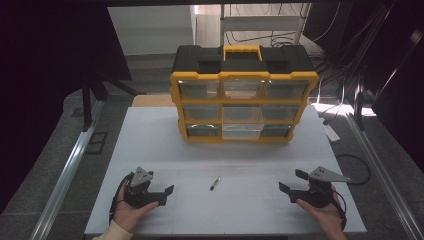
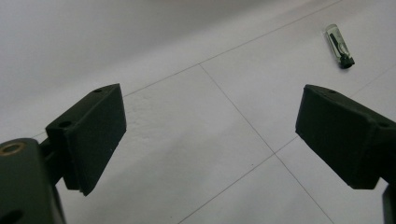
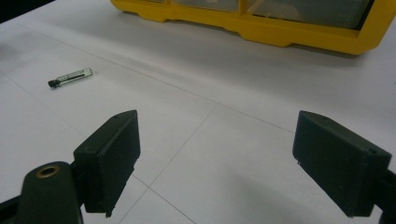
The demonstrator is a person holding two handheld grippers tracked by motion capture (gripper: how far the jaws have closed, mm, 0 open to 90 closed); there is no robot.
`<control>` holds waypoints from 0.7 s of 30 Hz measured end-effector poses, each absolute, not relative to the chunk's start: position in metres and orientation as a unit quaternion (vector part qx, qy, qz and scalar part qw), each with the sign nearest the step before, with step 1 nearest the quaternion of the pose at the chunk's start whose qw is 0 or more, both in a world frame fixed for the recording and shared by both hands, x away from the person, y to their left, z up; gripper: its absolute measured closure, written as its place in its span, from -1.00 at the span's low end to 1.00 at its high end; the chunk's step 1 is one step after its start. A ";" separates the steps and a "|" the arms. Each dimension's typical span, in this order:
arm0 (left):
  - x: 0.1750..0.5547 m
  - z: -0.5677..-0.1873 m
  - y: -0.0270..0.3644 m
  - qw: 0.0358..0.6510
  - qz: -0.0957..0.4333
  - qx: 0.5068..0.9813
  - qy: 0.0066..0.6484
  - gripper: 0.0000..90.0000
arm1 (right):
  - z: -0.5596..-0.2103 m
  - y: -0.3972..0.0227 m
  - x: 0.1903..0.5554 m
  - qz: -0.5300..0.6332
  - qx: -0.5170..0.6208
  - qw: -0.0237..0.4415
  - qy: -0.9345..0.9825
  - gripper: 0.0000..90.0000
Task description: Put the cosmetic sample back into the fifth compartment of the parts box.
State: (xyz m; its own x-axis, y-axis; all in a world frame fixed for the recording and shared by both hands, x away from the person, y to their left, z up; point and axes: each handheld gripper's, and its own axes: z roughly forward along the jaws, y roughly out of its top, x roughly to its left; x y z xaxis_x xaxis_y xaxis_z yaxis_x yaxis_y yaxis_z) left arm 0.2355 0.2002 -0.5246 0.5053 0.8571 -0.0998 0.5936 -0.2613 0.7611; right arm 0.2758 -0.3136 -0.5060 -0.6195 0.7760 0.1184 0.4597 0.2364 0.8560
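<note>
The table top (image 1: 165,145) looks like smooth white board, matt, with thin lines in it. The drawer box (image 1: 244,92) is hard plastic, yellow and black, with see-through shiny drawers. The little vial (image 1: 215,183) looks like clear glass or plastic with a black cap. Both grippers' jaws are dull black plastic.

You can't make out what the small vial (image 1: 215,183) on the table holds; it is too small in the high view and soft in both gripper views. The drawers of the yellow organizer (image 1: 244,101) are too dim to show their contents. In the right gripper view its top is cut off by the picture's edge.
</note>
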 end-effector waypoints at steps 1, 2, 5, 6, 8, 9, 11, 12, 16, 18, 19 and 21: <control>0.235 -0.524 0.200 0.388 0.171 0.776 0.466 -0.79 | -0.506 -0.314 0.275 0.470 0.404 0.168 0.766 -0.66; 0.235 -0.524 0.200 0.388 0.173 0.776 0.466 -0.79 | -0.506 -0.314 0.274 0.471 0.405 0.168 0.766 -0.65; 0.236 -0.524 0.201 0.388 0.170 0.775 0.468 -0.79 | -0.508 -0.313 0.276 0.470 0.406 0.165 0.766 -0.65; 0.236 -0.524 0.201 0.389 0.170 0.775 0.469 -0.79 | -0.508 -0.313 0.276 0.470 0.405 0.164 0.767 -0.65; 0.236 -0.524 0.201 0.388 0.170 0.775 0.469 -0.79 | -0.508 -0.312 0.276 0.469 0.404 0.163 0.768 -0.65; 0.236 -0.524 0.200 0.387 0.171 0.776 0.468 -0.79 | -0.508 -0.312 0.276 0.469 0.404 0.162 0.768 -0.65; 0.236 -0.524 0.199 0.386 0.169 0.777 0.468 -0.79 | -0.508 -0.312 0.275 0.470 0.404 0.161 0.768 -0.65; 0.236 -0.525 0.198 0.386 0.169 0.777 0.468 -0.79 | -0.508 -0.313 0.276 0.470 0.403 0.164 0.768 -0.65; 0.235 -0.524 0.196 0.385 0.168 0.779 0.466 -0.79 | -0.509 -0.313 0.276 0.470 0.404 0.163 0.768 -0.65; 0.234 -0.523 0.196 0.386 0.164 0.778 0.467 -0.79 | -0.508 -0.314 0.276 0.471 0.404 0.162 0.767 -0.64; 0.234 -0.522 0.195 0.387 0.162 0.778 0.468 -0.79 | -0.508 -0.314 0.276 0.470 0.405 0.164 0.767 -0.64; 0.234 -0.518 0.195 0.392 0.161 0.775 0.469 -0.78 | -0.508 -0.314 0.276 0.472 0.406 0.162 0.766 -0.64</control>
